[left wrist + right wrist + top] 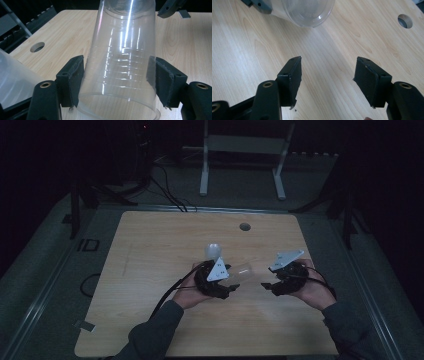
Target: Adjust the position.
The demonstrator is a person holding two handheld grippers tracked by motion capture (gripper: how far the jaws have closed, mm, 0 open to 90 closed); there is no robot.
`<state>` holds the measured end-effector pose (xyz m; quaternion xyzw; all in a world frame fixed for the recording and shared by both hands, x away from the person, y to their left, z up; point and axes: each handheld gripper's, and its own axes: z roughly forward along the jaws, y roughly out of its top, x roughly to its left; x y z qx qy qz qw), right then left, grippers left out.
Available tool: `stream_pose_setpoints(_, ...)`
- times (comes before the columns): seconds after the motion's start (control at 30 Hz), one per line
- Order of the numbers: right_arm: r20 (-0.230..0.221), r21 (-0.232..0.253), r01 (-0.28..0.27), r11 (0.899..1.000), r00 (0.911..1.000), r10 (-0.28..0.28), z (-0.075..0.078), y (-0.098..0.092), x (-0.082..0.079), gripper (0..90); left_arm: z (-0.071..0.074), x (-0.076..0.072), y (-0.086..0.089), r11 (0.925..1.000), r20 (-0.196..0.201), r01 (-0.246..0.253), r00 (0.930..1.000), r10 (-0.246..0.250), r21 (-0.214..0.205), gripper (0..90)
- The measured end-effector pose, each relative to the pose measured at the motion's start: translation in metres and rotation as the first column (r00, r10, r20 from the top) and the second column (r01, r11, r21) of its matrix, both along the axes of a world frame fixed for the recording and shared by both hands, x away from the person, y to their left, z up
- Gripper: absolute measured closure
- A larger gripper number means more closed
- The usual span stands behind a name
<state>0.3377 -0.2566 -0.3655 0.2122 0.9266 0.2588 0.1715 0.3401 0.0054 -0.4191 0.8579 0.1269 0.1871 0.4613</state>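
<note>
Clear plastic cup [122,62] lies sideways above the wooden worktop [150,250], gripped near its rim by the left gripper [117,80] fingers. The right gripper [327,75] fingers stand open and empty nearby.

A: What's cut off near the clear cup [122,62]?
B: Its closed end and rim run past the frame edges.
A: And left of it?
B: A cloudy white shape [12,80], cropped, too blurred to identify.

A clear plastic cup [122,62] is being clamped between the left gripper [117,80] pads above the wooden table [65,32]; a round hole [37,47] is being shown at left.
</note>
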Motion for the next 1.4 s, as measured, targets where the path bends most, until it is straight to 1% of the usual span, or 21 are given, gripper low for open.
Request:
stream_pose_setpoints(0.1,-0.008,-0.026,-0.009,1.000,0.9999,0.009,0.000,0.002,0.001,38.5,-0.001,0.000,0.000,0.9999,0.002,0.005,1.0000,-0.005,0.012,31.1)
stream_pose_setpoints(0.2,-0.011,-0.038,-0.016,0.999,0.9998,0.016,0.001,0.003,0.002,38.5,-0.001,0.000,0.000,0.9999,-0.001,0.006,1.0000,-0.006,0.013,31.1)
stream_pose_setpoints(0.23,-0.011,-0.038,-0.016,0.999,0.9998,0.016,0.001,0.003,0.002,38.5,-0.002,0.000,-0.001,0.9998,-0.003,0.008,1.0000,-0.008,0.020,31.1)
stream_pose_setpoints(0.27,-0.015,-0.053,-0.025,0.998,0.9996,0.024,0.002,0.005,0.002,38.5,-0.003,0.000,-0.002,0.9997,-0.006,0.010,0.9999,-0.010,0.021,31.1)
stream_pose_setpoints(0.37,-0.020,-0.078,-0.035,0.996,0.9993,0.033,0.002,0.007,0.002,38.4,-0.005,0.001,-0.002,0.9993,-0.014,0.017,0.9998,-0.017,0.034,31.1)
stream_pose_setpoints(0.5,-0.038,-0.108,-0.054,0.993,0.9980,0.050,0.002,0.011,0.001,38.4,-0.006,0.001,-0.003,0.9988,-0.018,0.024,0.9996,-0.023,0.043,31.1)
stream_pose_setpoints(0.67,-0.049,-0.137,-0.075,0.988,0.9964,0.069,0.004,0.014,0.001,38.4,-0.008,0.001,-0.004,0.9980,-0.025,0.029,0.9993,-0.028,0.057,31.1)
stream_pose_setpoints(0.87,-0.058,-0.165,-0.104,0.981,0.9937,0.096,0.005,0.020,0.000,38.4,-0.011,0.000,-0.007,0.9956,-0.033,0.047,0.9985,-0.044,0.081,31.1)
stream_pose_setpoints(1.03,-0.070,-0.197,-0.127,0.972,0.9908,0.116,0.005,0.025,0.000,38.4,-0.013,0.000,-0.008,0.9940,-0.044,0.062,0.9973,-0.058,0.090,31.1)
stream_pose_setpoints(1.17,-0.074,-0.214,-0.144,0.966,0.9886,0.131,0.005,0.029,0.000,38.2,-0.013,0.000,-0.008,0.9923,-0.048,0.072,0.9966,-0.067,0.101,31.1)
stream_pose_setpoints(1.2,-0.074,-0.214,-0.144,0.966,0.9886,0.131,0.005,0.029,0.000,38.2,-0.013,0.000,-0.008,0.9923,-0.048,0.072,0.9966,-0.067,0.101,31.1)
stream_pose_setpoints(1.23,-0.075,-0.231,-0.153,0.961,0.9875,0.139,0.005,0.031,0.000,38.1,-0.013,0.000,-0.009,0.9912,-0.049,0.076,0.9963,-0.071,0.108,31.1)
stream_pose_setpoints(1.33,-0.078,-0.237,-0.154,0.959,0.9872,0.139,0.006,0.032,-0.001,38.1,-0.012,0.000,-0.008,0.9905,-0.051,0.080,0.9959,-0.075,0.112,31.1)
stream_pose_setpoints(1.37,-0.077,-0.240,-0.164,0.957,0.9857,0.150,0.006,0.034,-0.001,38.0,-0.012,0.000,-0.009,0.9896,-0.054,0.086,0.9954,-0.080,0.116,31.1)
stream_pose_setpoints(1.4,-0.078,-0.240,-0.164,0.957,0.9857,0.150,0.006,0.034,-0.001,37.9,-0.013,0.000,-0.009,0.9890,-0.055,0.088,0.9951,-0.082,0.119,31.1)
